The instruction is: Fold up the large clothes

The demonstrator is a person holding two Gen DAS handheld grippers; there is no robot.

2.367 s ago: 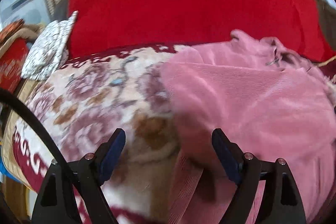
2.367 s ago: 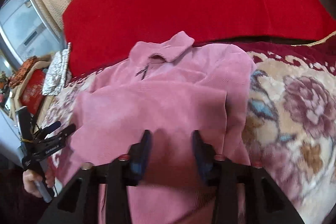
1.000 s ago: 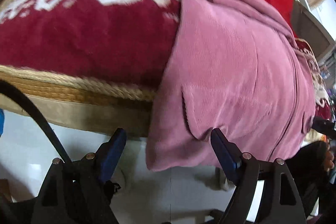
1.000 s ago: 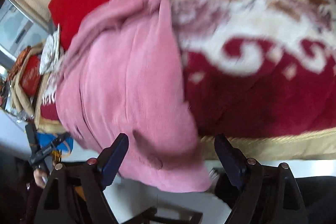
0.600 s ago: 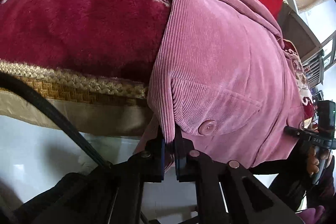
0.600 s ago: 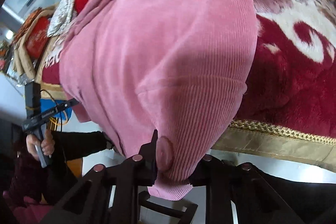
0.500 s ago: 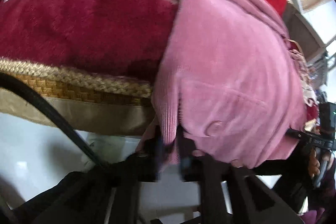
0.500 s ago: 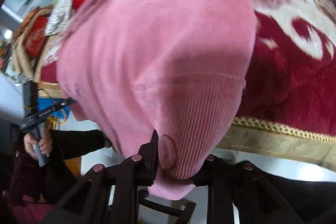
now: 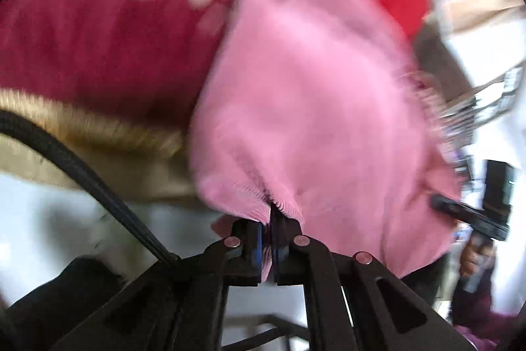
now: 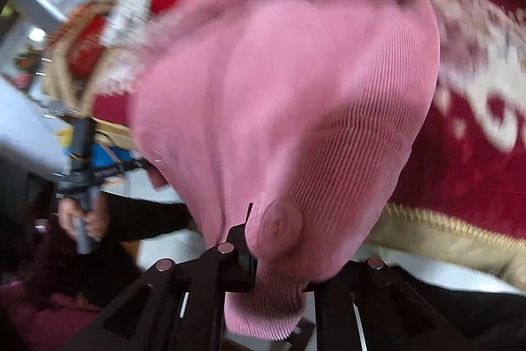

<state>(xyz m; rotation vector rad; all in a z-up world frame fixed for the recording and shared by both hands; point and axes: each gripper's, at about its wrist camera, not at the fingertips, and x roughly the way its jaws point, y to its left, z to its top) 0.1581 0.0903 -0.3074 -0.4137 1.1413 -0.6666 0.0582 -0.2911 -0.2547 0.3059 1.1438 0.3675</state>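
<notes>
We have both claws clamped on the pink corduroy jacket [image 9: 312, 107] hem: left claw [image 9: 270, 221], right claw [image 10: 279, 255]. Ahead of each, cloth drapes over the bed [image 10: 460, 173] edge. Risk: uneven pull skews the fold, or the thin bite at the left slips.

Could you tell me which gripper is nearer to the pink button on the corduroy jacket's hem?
Right. The right gripper is clamped on the pink corduroy jacket at the button itself. The left gripper pinches the hem's other corner, with no button visible beside it.
</notes>
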